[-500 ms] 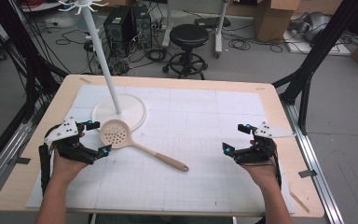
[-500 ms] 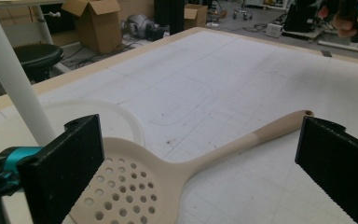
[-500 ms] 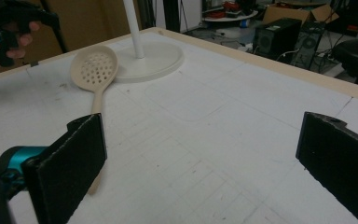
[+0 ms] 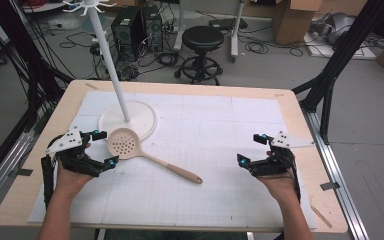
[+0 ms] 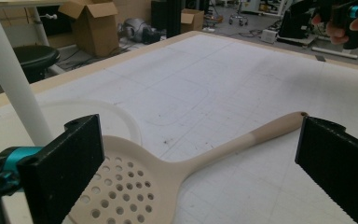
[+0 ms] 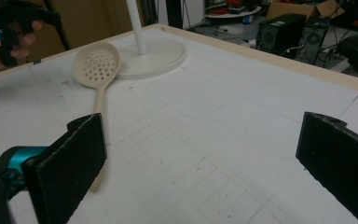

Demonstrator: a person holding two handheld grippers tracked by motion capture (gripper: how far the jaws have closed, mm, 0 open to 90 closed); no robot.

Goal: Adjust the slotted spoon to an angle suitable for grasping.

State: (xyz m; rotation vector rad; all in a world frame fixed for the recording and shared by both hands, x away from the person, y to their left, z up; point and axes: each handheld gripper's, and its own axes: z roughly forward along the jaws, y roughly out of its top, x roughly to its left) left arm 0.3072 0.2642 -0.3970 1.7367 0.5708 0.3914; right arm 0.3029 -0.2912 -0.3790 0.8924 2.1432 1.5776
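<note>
Your left gripper (image 4: 101,148) sits at the left of the table (image 4: 290,107), low over the white gridded mat (image 4: 215,135), with its jaws spread wide and nothing between the pads. Just beside it, toward the far side, stands the white rack (image 4: 111,65): a thin pole rising from a round flat base (image 4: 145,112) that rests on the mat. From the left gripper view, the pole (image 5: 9,79) stands close on the left of the jaws and the edge of the base curves behind the spoon's bowl, so that is what crowds you on this side.

The slotted spoon (image 4: 140,152) lies flat on the mat right in front of your left gripper. It is pale beige, with a round shallow bowl full of small holes and a long, slim handle that ends in a small hanging hole. The bowl lies at the rim of the base; whether the two touch, I cannot tell. The handle runs diagonally toward the middle of the mat and toward you.

Further right, the mat is bare up to your right gripper (image 4: 252,149), which is well apart from the spoon. Its jaws are released too, wide apart with nothing held.
</note>
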